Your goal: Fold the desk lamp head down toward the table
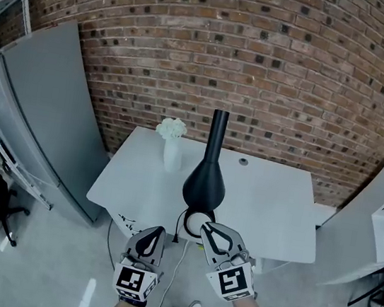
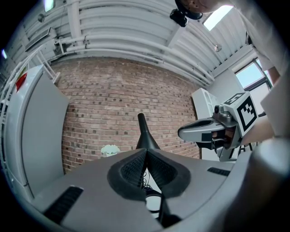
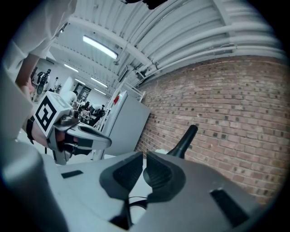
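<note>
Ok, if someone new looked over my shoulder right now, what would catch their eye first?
The black desk lamp, centre frame, standing upright on the white table before the brick wall. Next, the white vase of flowers toward the table's back left, and the left gripper and right gripper side by side at the near edge by the lamp's base, both empty.

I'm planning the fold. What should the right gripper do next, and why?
Probably open the right gripper and reach toward the lamp: its jaws look closed on nothing, and the lamp stands upright on the table, ungrasped.
</note>
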Available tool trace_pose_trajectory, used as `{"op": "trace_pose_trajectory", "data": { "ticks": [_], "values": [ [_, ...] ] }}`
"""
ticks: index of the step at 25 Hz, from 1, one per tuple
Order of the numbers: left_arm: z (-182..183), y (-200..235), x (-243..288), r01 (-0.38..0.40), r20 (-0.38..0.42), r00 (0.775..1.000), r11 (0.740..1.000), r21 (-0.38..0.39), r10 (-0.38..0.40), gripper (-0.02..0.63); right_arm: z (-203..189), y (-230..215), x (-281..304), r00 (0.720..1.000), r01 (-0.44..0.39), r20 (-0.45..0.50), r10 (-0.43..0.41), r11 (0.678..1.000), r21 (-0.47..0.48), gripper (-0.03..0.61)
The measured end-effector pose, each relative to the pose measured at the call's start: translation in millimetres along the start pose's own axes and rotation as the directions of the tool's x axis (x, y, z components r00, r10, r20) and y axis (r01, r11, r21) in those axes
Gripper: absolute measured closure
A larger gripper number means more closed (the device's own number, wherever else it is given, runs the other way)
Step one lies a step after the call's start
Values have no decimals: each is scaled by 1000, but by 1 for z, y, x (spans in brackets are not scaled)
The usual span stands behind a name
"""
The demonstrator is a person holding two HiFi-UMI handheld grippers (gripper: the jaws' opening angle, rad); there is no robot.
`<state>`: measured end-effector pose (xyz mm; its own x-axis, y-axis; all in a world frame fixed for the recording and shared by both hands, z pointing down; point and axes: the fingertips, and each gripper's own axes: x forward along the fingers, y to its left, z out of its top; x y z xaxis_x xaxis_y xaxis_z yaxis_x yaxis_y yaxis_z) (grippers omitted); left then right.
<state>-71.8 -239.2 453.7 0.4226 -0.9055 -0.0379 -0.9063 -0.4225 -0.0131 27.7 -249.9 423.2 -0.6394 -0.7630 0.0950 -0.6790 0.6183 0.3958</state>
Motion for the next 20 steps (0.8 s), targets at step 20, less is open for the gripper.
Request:
{"op": "trace_pose_trajectory", "data": {
  "ticks": [20],
  "values": [
    [-3, -23, -2, 27, -3, 1000, 999, -22, -27, 606, -7, -11, -35, 995, 81, 33, -94, 958, 275, 561]
  ]
}}
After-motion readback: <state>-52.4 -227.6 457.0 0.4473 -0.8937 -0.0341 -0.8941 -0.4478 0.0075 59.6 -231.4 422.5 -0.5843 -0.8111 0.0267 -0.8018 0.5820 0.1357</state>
